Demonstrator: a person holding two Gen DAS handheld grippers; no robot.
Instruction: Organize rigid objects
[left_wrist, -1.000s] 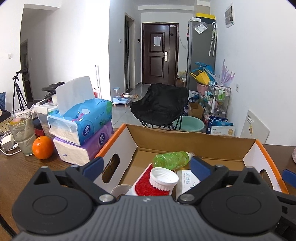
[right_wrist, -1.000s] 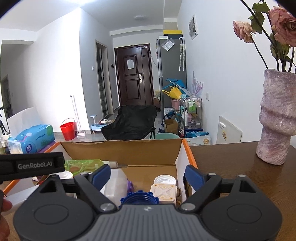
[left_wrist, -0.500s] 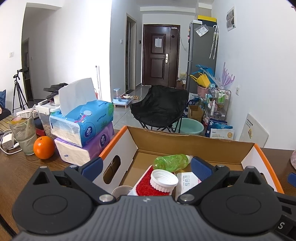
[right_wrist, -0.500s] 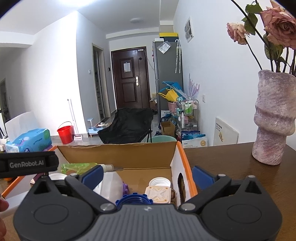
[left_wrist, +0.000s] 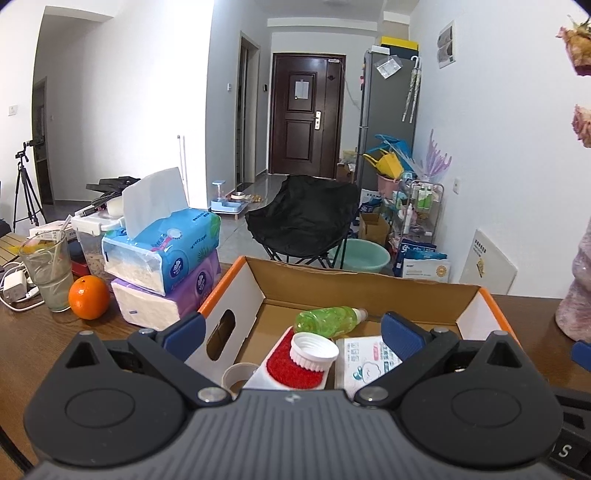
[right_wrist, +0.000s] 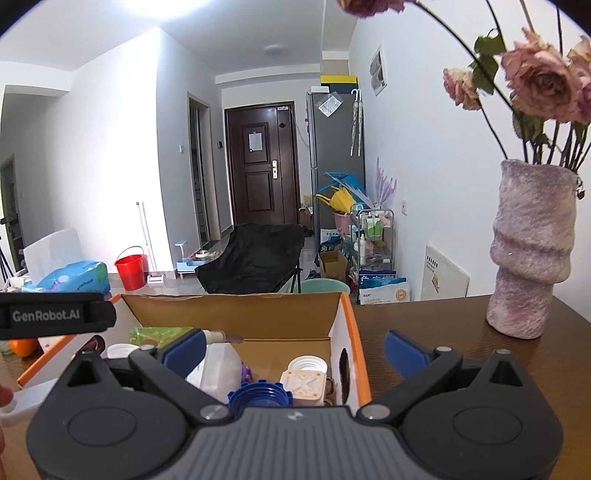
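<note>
An open cardboard box with orange edges stands on a brown wooden table. Inside lie a green bottle, a white ribbed cap on a red-topped block, a white printed packet and a paper cup. My left gripper hovers open over the box's near side, holding nothing. The right wrist view shows a blue cap, a beige square lid, a white cap and a pale bottle. My right gripper stands wide open and empty, straddling the box's right wall.
Two stacked tissue packs, an orange, a glass with a straw and a white charger sit left of the box. A mauve vase with dried roses stands on the table to the right.
The right gripper's jaws have spread wider, with nothing in them. Both views have pulled back and up slightly, so more of the vase and flowers shows.
</note>
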